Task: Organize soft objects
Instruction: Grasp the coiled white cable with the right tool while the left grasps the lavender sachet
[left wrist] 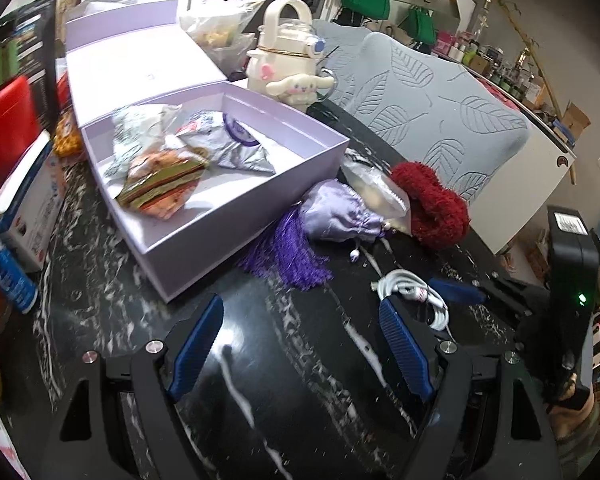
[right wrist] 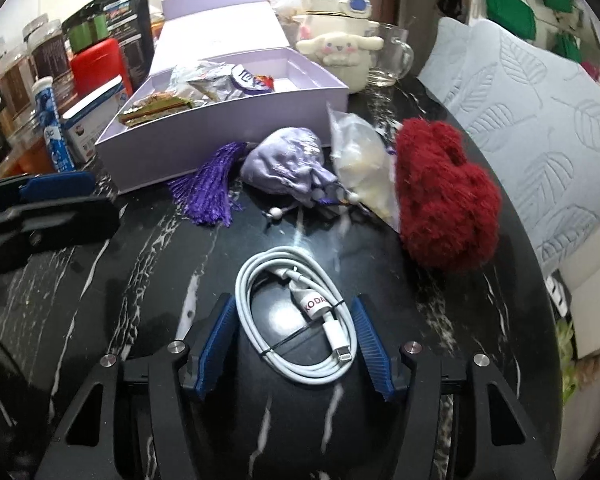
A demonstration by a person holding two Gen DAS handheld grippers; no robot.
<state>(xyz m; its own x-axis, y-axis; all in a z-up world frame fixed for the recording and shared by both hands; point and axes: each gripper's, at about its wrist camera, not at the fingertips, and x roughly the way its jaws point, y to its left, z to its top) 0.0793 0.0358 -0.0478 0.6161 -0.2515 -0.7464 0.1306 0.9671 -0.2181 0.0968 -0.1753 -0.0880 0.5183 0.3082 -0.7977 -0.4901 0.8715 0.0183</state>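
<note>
left wrist view:
left gripper (left wrist: pixel 300 344): jaws spread, nothing between them, only bare black marble table (left wrist: pixel 112 304) below
box (left wrist: pixel 236 216): lilac, open, lid folded back; already holds foil packets and a striped fabric piece (left wrist: pixel 160 186); right half free
cable (left wrist: pixel 414 294): white coil on the table, right gripper (left wrist: pixel 428 300) over it, a blue finger on each side
still loose: purple tassel (left wrist: pixel 288 252), lilac satin pouch (left wrist: pixel 340 210), clear bag (left wrist: pixel 384 194), red fuzzy scrunchie (left wrist: pixel 430 204), all bunched just beside the box's near corner

right wrist view:
right gripper (right wrist: pixel 292 344): jaws straddle the coil; pads look just at its outer loops on both sides, but I can't tell if they press yet
cable (right wrist: pixel 300 320): flat coil, tied with a thin black band, plug end near the right pad
step, my read: grab cable, move it to box (right wrist: pixel 228 120)
doing it well: pinch across the full bundle, near the tie, so loops don't spill; lift straight up before swinging over
in the way: tassel (right wrist: pixel 212 188), pouch (right wrist: pixel 288 168) and bag (right wrist: pixel 360 160) sit between coil and box wall, so carry high over them
also near: scrunchie (right wrist: pixel 444 196) to the right, left gripper (right wrist: pixel 40 204) at the left edge, glass mug (right wrist: pixel 392 56) and plush-themed bottle (right wrist: pixel 340 48) behind the box
</note>
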